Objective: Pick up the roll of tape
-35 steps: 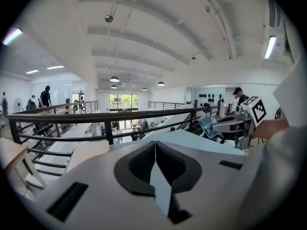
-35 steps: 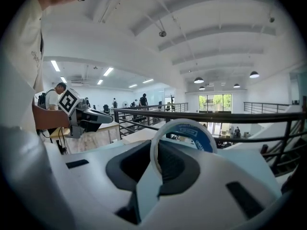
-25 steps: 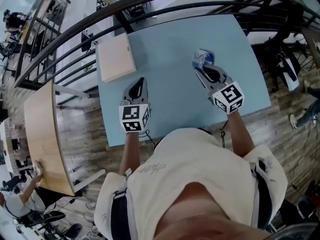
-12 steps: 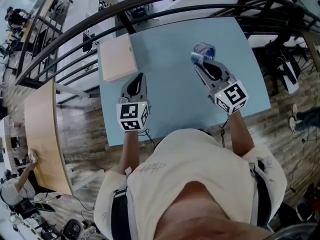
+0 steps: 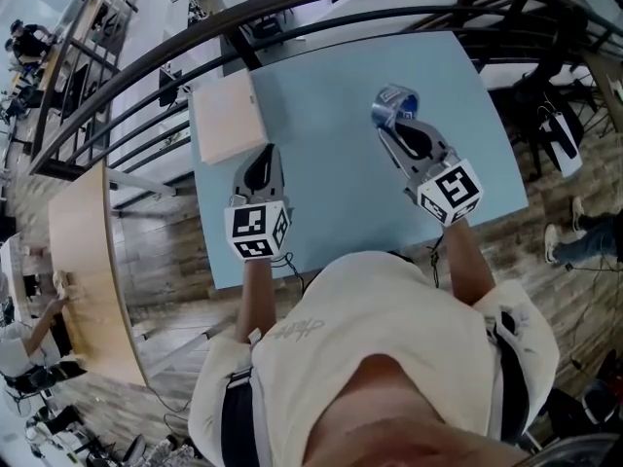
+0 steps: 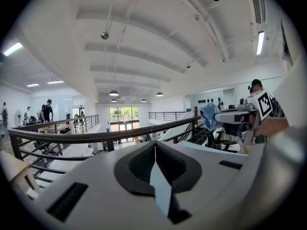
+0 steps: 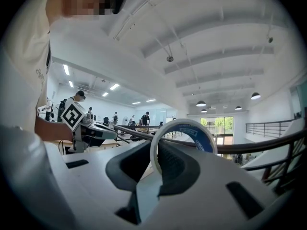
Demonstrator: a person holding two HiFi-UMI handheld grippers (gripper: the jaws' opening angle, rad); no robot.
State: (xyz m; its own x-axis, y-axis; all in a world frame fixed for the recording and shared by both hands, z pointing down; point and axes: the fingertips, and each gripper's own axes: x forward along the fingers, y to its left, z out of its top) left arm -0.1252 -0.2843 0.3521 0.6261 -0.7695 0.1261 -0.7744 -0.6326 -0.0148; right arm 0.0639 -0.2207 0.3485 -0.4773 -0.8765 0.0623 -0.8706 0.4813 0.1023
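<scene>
The pale blue surface fills the middle of the head view. Its near edge is cut off by the person's shirt, and a dark railing curves past its far side. A wooden board lies at its far left corner. Neither gripper view shows the surface, since both look level across the hall, so only the head view places the grippers over it. From overhead the fingers are hard to read. The left gripper view shows its fingers closed together with nothing between them. The right gripper view shows its fingers clamped on the rim of the tape — the roll stands on edge, held in the air, its lower part hidden behind the fingers.
</scene>
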